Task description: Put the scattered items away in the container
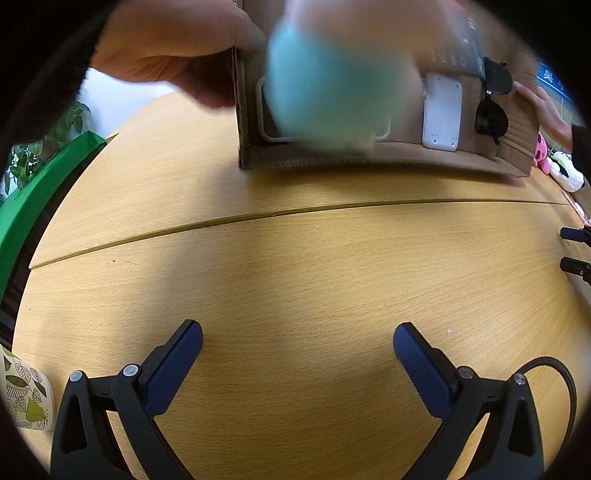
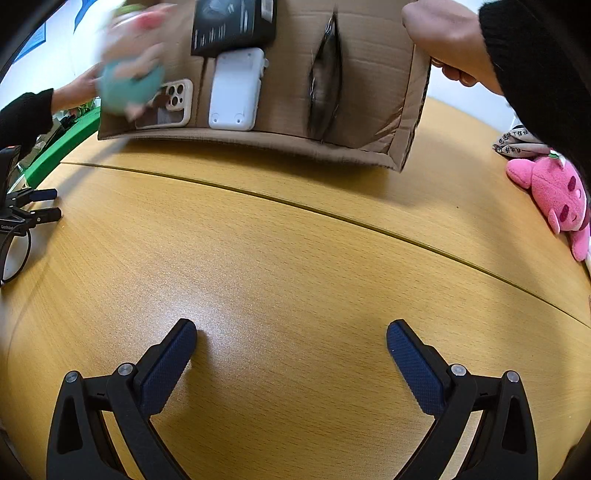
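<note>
Cardboard box (image 2: pixel 373 62) is your container, and it is not resting flat: two bare hands (image 1: pixel 173 40) hold it tipped up on its edge far ahead of your jaws, its open side facing you. Both your grippers sit low over the table (image 2: pixel 295 258) with jaws spread wide and nothing between them: left gripper (image 1: pixel 297 354), right gripper (image 2: pixel 291 350).

Straight ahead inside the box lie a white power bank (image 2: pixel 234 90), smooth and hard, likely slippery and fairly heavy, so take it across its narrow sides. Left of it is a phone case (image 2: pixel 177 105), thin and flexible; pinch one rim. Beyond sits a black carton (image 2: pixel 232 26), stiff and light. A blurred teal plush (image 2: pixel 129 83) is in mid-air at the box's left edge: soft and squashable, so grip it anywhere. Sunglasses (image 1: pixel 493 99) hang to the right in the left view; they are fragile, so judge the bridge safest. The corrugated walls are stiff but will crush.
</note>
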Action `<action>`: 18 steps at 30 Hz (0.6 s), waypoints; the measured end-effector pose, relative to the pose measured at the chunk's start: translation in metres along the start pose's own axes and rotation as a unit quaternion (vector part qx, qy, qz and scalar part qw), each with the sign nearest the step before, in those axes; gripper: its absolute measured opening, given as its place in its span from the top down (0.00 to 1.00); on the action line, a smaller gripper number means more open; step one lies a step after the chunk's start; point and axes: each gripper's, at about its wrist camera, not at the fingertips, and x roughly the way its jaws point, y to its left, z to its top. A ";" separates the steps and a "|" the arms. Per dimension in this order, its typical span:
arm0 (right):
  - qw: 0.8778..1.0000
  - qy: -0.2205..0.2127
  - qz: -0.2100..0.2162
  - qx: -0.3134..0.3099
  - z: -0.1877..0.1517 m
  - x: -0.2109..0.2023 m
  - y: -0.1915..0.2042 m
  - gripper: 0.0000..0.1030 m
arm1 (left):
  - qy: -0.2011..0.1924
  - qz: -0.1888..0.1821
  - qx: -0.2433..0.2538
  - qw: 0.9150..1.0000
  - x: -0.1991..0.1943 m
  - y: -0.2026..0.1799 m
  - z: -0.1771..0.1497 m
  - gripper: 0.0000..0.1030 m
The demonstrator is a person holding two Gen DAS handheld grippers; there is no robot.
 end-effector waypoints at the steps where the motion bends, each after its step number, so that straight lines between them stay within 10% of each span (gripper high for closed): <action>1: 1.000 0.000 0.000 0.000 0.000 0.000 0.000 0.00 | 0.000 0.000 0.000 1.000 0.000 0.000 0.000 0.00; 18: 1.000 0.000 -0.001 0.001 0.003 -0.002 0.001 0.00 | 0.000 -0.012 0.016 1.000 0.000 -0.001 -0.002 0.00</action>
